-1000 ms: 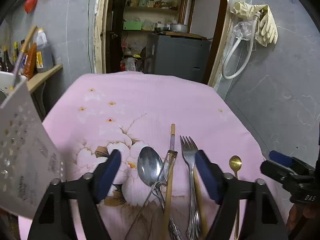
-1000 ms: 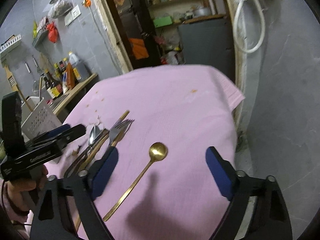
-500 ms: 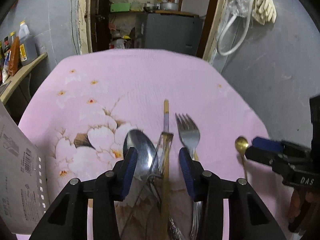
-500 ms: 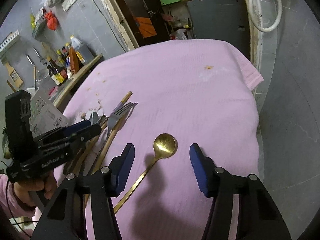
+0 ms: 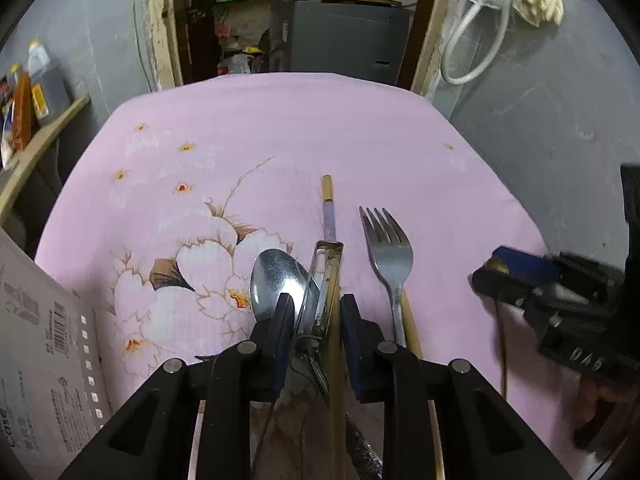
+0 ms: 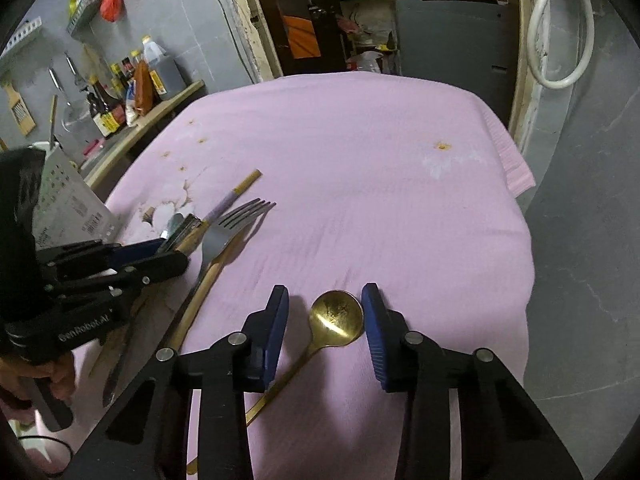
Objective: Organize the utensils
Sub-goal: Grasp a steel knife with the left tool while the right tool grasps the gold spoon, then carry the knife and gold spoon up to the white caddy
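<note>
Both claws narrowing on cutlery atop the pink cloth (image 5: 360,128).

Left wrist view: left gripper (image 5: 314,312) nearly closed around the peeler (image 5: 326,280) and chopstick (image 5: 329,208), contact unclear; steel spoon (image 5: 276,276) at 11 o'clock, fork (image 5: 388,248) at 1, risk of snagging neighbours. Handles cut off below. Right wrist view: right gripper (image 6: 324,312) parted, straddling gold spoon (image 6: 336,316), touching at 3 o'clock; could skid. Handle end hidden.

Pink floral tablecloth (image 5: 320,128) carries steel spoon (image 5: 276,276), fork (image 5: 388,248), chopstick (image 5: 329,208), gold spoon (image 6: 336,320).
</note>
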A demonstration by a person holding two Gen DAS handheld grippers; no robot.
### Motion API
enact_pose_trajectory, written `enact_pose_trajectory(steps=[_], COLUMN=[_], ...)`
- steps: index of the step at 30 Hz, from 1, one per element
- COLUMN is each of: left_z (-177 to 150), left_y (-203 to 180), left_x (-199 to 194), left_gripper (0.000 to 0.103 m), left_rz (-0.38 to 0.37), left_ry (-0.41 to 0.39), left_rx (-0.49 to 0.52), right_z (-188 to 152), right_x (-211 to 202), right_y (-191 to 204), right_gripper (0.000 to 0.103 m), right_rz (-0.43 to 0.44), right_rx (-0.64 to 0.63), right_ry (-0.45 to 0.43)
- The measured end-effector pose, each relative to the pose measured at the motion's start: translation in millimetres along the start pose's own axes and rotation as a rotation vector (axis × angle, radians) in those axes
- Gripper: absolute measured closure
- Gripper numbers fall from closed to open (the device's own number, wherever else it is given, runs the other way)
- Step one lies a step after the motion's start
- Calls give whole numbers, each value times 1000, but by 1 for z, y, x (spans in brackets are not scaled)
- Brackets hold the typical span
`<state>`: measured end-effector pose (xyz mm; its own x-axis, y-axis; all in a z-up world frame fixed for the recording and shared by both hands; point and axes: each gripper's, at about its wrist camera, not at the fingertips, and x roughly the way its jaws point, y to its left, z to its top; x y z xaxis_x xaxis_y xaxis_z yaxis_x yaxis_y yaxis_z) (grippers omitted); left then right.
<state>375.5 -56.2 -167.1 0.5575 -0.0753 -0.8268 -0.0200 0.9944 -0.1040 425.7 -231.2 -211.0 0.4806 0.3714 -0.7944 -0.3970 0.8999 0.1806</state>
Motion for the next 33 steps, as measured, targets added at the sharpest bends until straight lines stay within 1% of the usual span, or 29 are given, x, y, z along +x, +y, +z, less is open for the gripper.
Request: enact_pose_trajectory(steps=[1, 3, 4, 5, 7, 11, 14, 17, 22, 28, 33], left_z=[0, 1, 0, 0, -2, -6, -9, -11, -13, -14, -13], left_y=[2, 7, 9, 10, 11, 12, 15, 17, 14, 12, 14], left_x=[-1, -5, -8, -10, -17, -23, -26, -34, -57, -84, -109], left_gripper=[81, 82, 83, 86, 89, 90, 90, 90, 91, 92, 94], left_rz=[-12, -36, -48, -55, -64, -88, -98, -116, -152, -172, -190], left_ry=[-2, -12, -19, -26, -44, -49, -43, -59, -122, -206, -277], left_rx=[-20, -59, -71, -77, -86, -91, -94, -101, -88, -71, -51], right_z=[-1, -3, -3, -5, -9, -13, -15, -13, -9, -5, -2], right_x=[-1, -6, -9, -12, -17, -26, -33, -45, -70, -97, -125], right_y=[1, -4, -7, -10, -14, -14, -13, -7, 7, 29, 45], right_gripper=[79, 88, 97, 99, 99, 100, 100, 101, 101, 101, 101], right_rz=[-14, -2, 19, 37, 62, 103, 109, 110, 93, 54, 27], right_rx=[-2, 26, 56, 75, 90, 109, 111, 113, 77, 28, 14], right_ry=[-4, -14, -19, -25, -34, -61, -80, -115, -186, -249, -305])
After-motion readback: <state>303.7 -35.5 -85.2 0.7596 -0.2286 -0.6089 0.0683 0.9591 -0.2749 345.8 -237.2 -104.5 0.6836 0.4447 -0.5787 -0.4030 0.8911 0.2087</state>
